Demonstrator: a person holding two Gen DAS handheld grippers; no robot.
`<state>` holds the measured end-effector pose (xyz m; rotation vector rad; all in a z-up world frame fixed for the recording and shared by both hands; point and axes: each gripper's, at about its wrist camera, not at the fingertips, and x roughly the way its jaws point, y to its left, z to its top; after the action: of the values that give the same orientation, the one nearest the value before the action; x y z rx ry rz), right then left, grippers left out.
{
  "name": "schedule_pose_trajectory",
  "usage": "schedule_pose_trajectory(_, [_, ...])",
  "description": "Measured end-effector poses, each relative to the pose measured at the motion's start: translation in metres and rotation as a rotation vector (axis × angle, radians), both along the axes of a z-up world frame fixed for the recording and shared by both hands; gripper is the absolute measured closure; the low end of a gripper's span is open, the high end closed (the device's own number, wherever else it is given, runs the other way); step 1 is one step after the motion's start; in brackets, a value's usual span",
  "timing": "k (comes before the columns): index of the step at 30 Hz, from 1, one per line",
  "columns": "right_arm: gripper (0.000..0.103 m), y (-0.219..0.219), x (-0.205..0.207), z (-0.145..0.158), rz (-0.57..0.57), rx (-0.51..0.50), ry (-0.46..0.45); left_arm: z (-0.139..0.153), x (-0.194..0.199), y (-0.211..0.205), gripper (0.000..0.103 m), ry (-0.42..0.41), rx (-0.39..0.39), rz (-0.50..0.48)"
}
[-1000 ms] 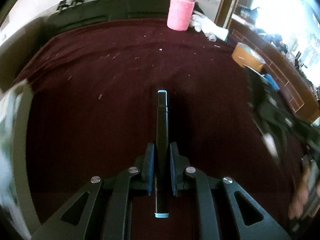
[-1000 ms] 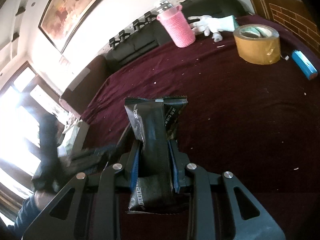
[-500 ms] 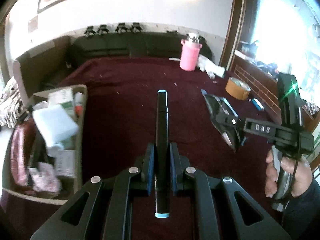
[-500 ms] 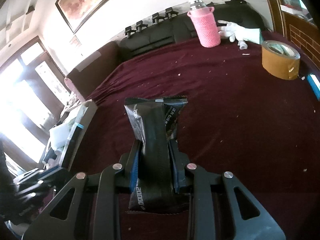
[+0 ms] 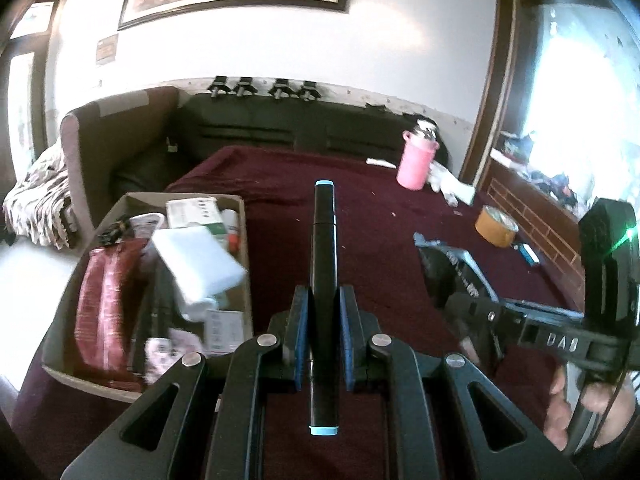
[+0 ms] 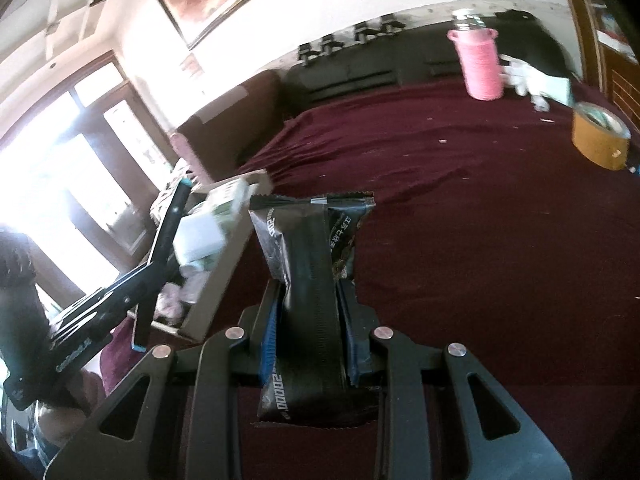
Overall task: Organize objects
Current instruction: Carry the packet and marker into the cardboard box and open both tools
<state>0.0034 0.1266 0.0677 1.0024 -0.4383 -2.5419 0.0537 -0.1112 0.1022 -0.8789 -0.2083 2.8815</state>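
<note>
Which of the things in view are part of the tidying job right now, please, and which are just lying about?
In the job:
- black marker, clamped in the left gripper
- black packet, clamped in the right gripper
- cardboard box, already holding several items

Lying about:
- pink bottle
- roll of brown tape
- white glove
- small blue item beside the tape
</note>
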Motion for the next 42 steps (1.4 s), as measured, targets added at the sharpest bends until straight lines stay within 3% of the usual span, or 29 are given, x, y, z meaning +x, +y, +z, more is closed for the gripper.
schedule_pose_trajectory(13, [0.078,-0.083,-0.009,0.003,0.13,0.047,-0.007,-0.001,0.011,-0.116,0.091,0.024,0.097,0.193])
schedule_pose_trajectory(20, [0.078,-0.126,-0.019,-0.001,0.2,0.048,-0.029,-0.019,0.001,-0.151,0.091,-0.007,0.119,0.239])
schedule_pose_trajectory(31, [0.078,-0.182,-0.052,0.001,0.26,0.062,-0.055,-0.022,-0.052,-0.17,0.091,-0.061,0.146,0.199])
schedule_pose_trajectory(42, [0.078,-0.217,-0.096,-0.001,0.24,0.098,-0.086,-0.033,-0.122,-0.197,0.091,-0.185,0.169,0.207])
